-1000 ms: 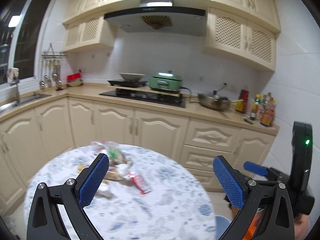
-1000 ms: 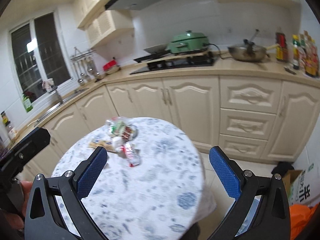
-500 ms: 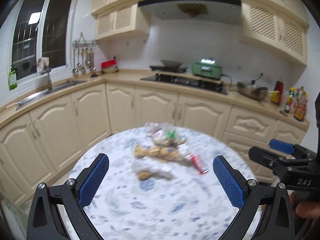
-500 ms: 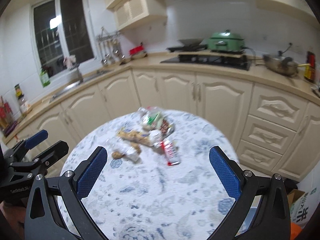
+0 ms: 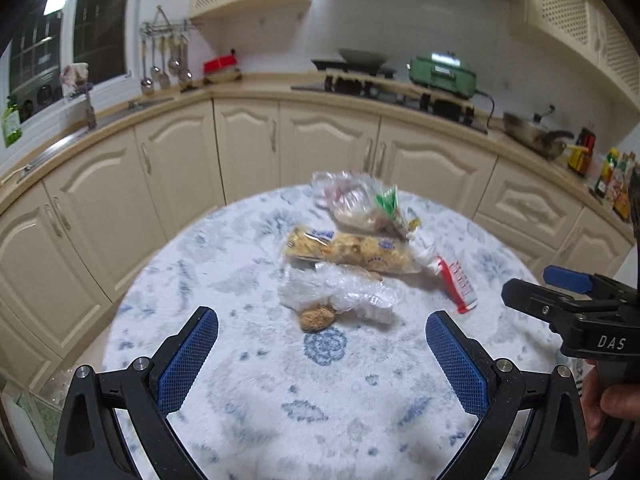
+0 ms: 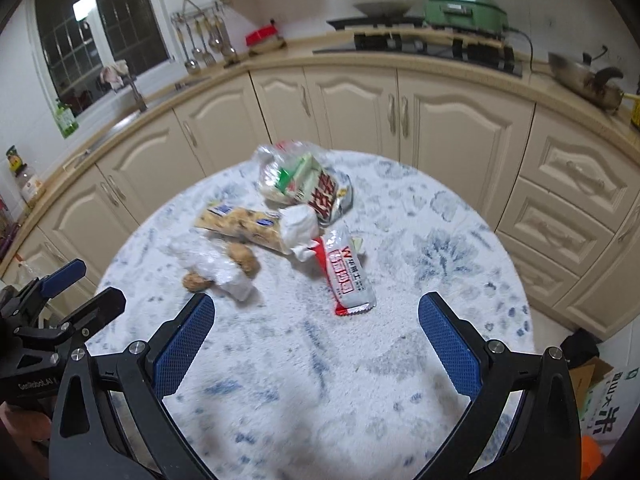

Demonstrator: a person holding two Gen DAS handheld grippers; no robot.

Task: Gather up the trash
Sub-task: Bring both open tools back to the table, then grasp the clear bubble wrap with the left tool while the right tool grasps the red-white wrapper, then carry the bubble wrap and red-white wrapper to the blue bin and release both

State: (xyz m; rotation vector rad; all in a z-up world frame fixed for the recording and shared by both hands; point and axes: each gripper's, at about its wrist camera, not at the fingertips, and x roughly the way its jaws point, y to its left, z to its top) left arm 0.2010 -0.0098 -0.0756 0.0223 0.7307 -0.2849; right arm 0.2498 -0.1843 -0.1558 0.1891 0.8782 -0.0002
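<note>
A heap of trash lies mid-table on a round table with a white and blue cloth [image 5: 248, 376] [image 6: 400, 360]. It holds a clear bag with green print [image 5: 360, 204] [image 6: 292, 178], a long cookie packet [image 5: 352, 250] [image 6: 240, 224], crumpled clear plastic [image 5: 336, 292] [image 6: 216, 266], a brown crumb lump [image 5: 318, 319] [image 6: 195, 282] and a red and white wrapper [image 5: 458, 284] [image 6: 348, 276]. My left gripper [image 5: 320, 360] hovers open short of the heap. My right gripper [image 6: 316, 344] is open too, just short of the wrapper.
Cream kitchen cabinets [image 5: 320, 148] and a counter with a hob, a green pot [image 5: 442, 70] and a pan curve behind the table. A sink [image 5: 80, 132] sits at left. A cardboard box [image 6: 596, 392] stands on the floor at right.
Both grippers have come down and forward toward the table, so the trash heap looms larger and nearer. Both stay open, holding nothing.
</note>
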